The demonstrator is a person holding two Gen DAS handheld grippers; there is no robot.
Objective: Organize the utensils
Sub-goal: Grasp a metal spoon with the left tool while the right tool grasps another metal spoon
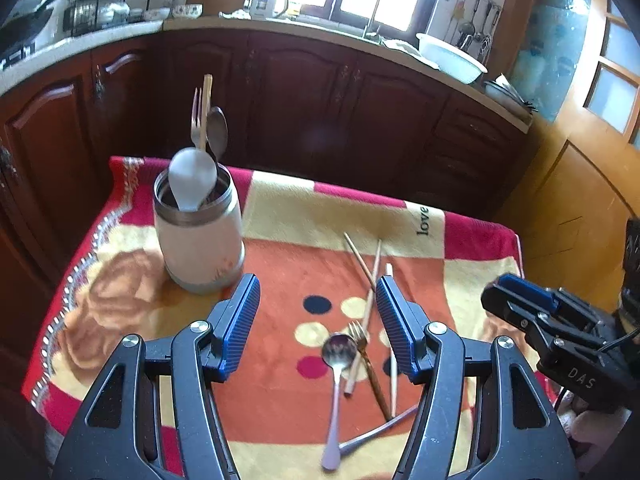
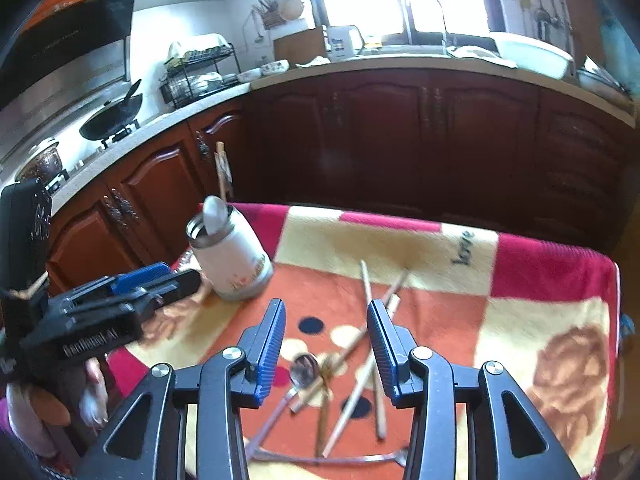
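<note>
A white utensil holder (image 1: 199, 236) stands at the table's back left with a white spoon (image 1: 191, 178), a fork, a metal spoon and a chopstick in it; it also shows in the right wrist view (image 2: 232, 258). Loose on the cloth lie a metal spoon (image 1: 338, 364), a gold fork (image 1: 366, 356) and several chopsticks (image 1: 370, 304), crossed in a pile. They also show in the right wrist view (image 2: 340, 364). My left gripper (image 1: 318, 324) is open and empty above the pile. My right gripper (image 2: 326, 346) is open and empty above it too.
The table carries a red, orange and cream blanket (image 1: 280, 208). Dark wood cabinets (image 1: 320, 100) and a counter with a sink and a white basin (image 1: 452, 56) run behind. A wok (image 2: 114, 118) sits on the stove at left. The right gripper shows at the left view's edge (image 1: 560, 328).
</note>
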